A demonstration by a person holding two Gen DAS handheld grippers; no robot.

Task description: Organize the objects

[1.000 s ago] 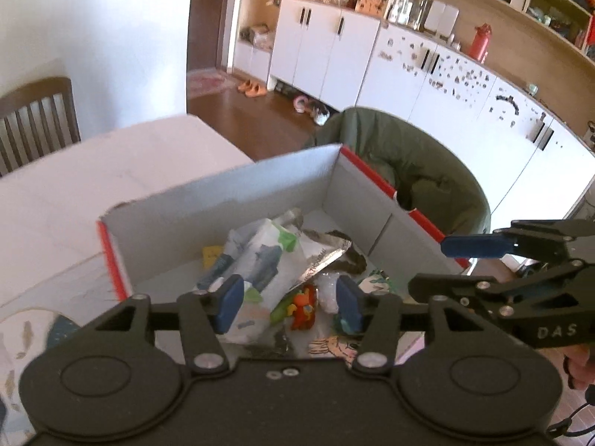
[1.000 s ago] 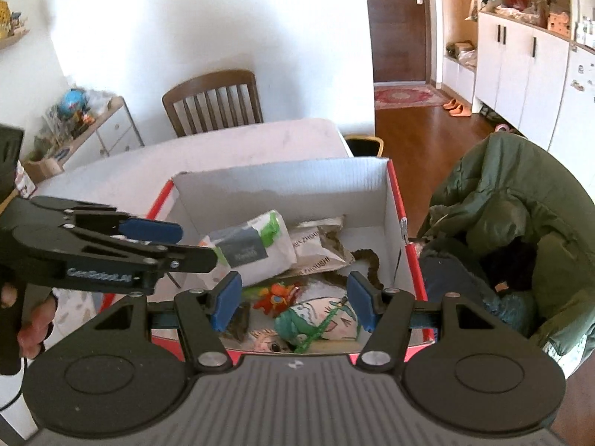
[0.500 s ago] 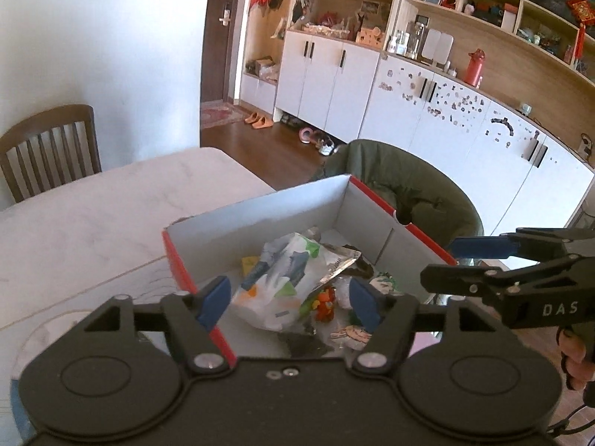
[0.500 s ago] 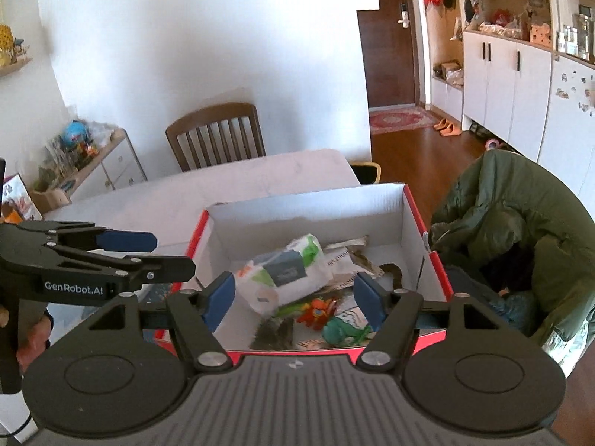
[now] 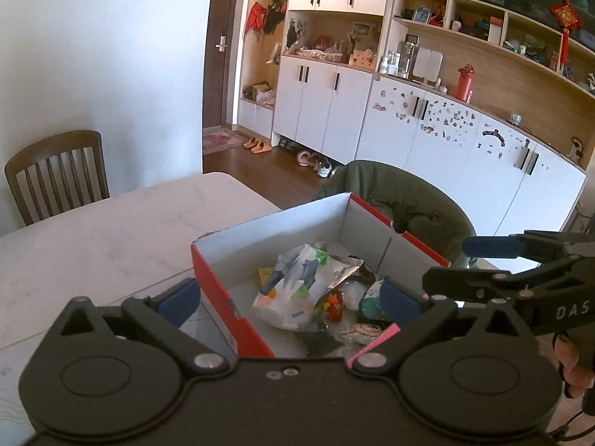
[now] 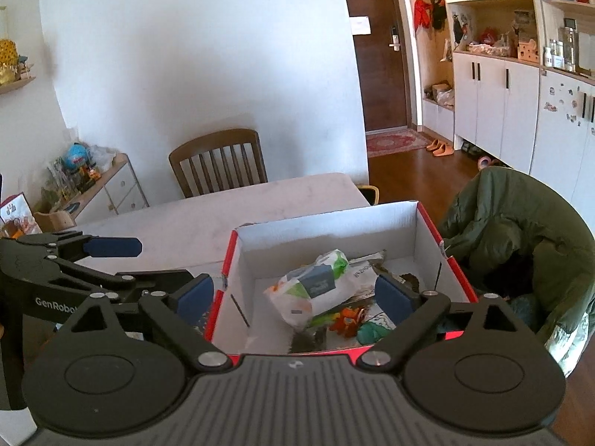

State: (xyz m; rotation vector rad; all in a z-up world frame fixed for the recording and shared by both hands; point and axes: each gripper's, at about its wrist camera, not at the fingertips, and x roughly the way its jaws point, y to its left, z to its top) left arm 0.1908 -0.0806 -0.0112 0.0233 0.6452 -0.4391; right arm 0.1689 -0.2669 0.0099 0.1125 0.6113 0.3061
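In my left wrist view, the left gripper point(image 5: 288, 299) fills the bottom of the frame with its jaws spread wide and nothing between them. Its left fingertip point(image 5: 178, 301) sits over the pale table point(image 5: 93, 245) at lower left, outside the box wall; the other fingertip sits over the contents. At upper left a wooden chair point(image 5: 55, 174) stands behind the table. At centre, the red-and-white cardboard box point(image 5: 223, 299) sits on the table with its top uncovered. Inside it I see a white snack bag point(image 5: 293, 290) with green and grey print lying on a silvery wrapper point(image 5: 346, 265), a small orange toy point(image 5: 333, 303) just right of the bag, and a teal item point(image 5: 372, 297) beside that. Behind the box at right centre, a green jacket point(image 5: 401, 197) is draped over a seat. At the right edge the right gripper point(image 5: 465, 265) reaches in beside the box, its two fingers apart and empty, with a hand point(image 5: 574, 366) gripping its handle at lower right.

In my right wrist view, the left gripper point(image 6: 163, 262) enters from the left edge, above the table point(image 6: 186, 219), open and holding nothing. The right gripper point(image 6: 293, 295) at bottom centre is also wide open and empty, with the box point(image 6: 327, 226) ahead of it. The snack bag point(image 6: 316, 286) lies at the box's middle, the orange toy point(image 6: 349, 321) below it. The green jacket point(image 6: 513, 230) sits at the right.
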